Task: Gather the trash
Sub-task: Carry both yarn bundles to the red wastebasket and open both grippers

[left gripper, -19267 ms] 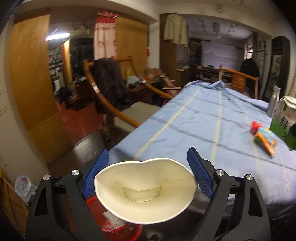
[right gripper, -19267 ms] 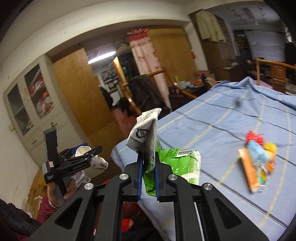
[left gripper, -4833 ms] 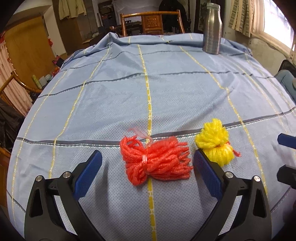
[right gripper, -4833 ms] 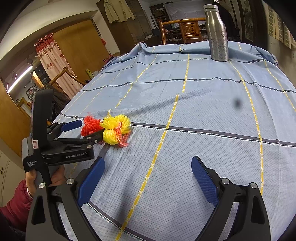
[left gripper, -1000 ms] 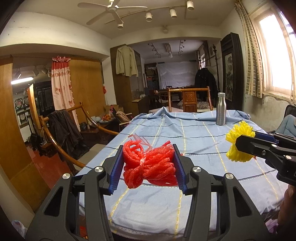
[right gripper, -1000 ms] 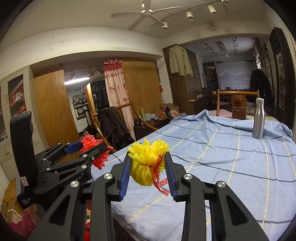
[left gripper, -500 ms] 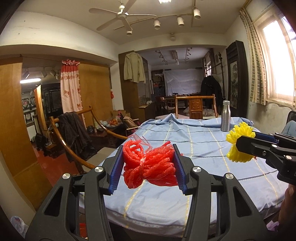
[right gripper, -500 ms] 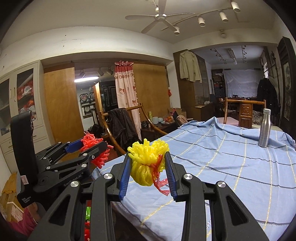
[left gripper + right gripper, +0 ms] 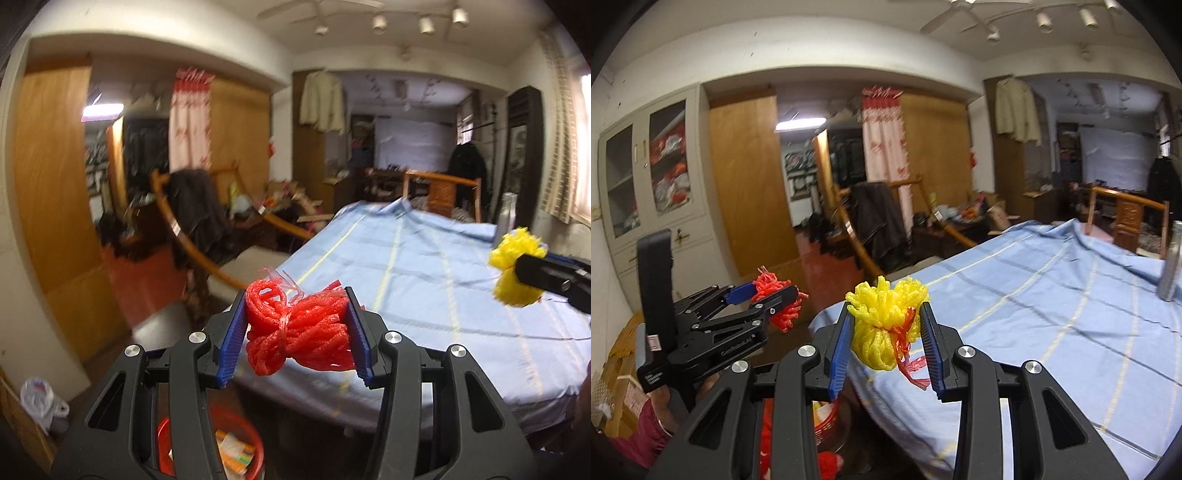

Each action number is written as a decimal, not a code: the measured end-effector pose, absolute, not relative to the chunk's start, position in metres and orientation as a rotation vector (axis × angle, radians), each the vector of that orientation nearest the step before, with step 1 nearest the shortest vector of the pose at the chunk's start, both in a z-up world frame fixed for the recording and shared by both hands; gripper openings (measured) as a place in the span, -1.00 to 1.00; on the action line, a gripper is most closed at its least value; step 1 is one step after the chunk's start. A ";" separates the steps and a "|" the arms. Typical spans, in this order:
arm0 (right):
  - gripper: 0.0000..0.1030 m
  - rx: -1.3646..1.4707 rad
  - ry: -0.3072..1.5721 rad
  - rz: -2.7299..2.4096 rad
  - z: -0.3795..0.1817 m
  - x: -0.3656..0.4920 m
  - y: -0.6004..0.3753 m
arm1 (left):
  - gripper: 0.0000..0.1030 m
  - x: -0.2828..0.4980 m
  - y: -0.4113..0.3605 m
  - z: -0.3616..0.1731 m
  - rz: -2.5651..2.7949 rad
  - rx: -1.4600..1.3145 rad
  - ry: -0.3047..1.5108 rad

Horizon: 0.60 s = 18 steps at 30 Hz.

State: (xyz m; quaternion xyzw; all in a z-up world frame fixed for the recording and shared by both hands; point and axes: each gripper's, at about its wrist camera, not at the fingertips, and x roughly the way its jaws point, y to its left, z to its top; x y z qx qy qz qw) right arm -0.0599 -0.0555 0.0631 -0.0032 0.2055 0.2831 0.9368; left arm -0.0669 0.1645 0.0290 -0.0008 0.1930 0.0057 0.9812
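The red bin (image 9: 255,448) stands on the floor below the near table edge, already holding wrappers, which makes it the likely drop point. The left gripper (image 9: 296,330) is clenched on the red foam net (image 9: 297,332), pads pressing both sides so the soft bundle cannot slip while carried off the table (image 9: 424,280); it hangs past the table edge, above and beyond the bin. The right gripper (image 9: 884,341) likewise grasps the yellow foam net (image 9: 882,332), held over the table corner, its red tie dangling free. A steel bottle (image 9: 1171,266) stands at the far right, probably not trash. Judged next: lower each net over the bin before release.
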 end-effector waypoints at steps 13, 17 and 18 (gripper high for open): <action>-0.31 -0.094 0.652 0.748 0.012 -0.003 0.060 | -0.03 -0.032 0.314 -0.105 0.190 -0.142 0.793; -0.31 -0.111 0.714 0.784 -0.005 0.010 0.087 | 0.26 -0.023 0.322 -0.152 0.156 -0.151 0.948; -0.31 -0.117 0.733 0.794 -0.010 0.014 0.094 | 0.43 -0.023 0.324 -0.159 0.160 -0.158 0.966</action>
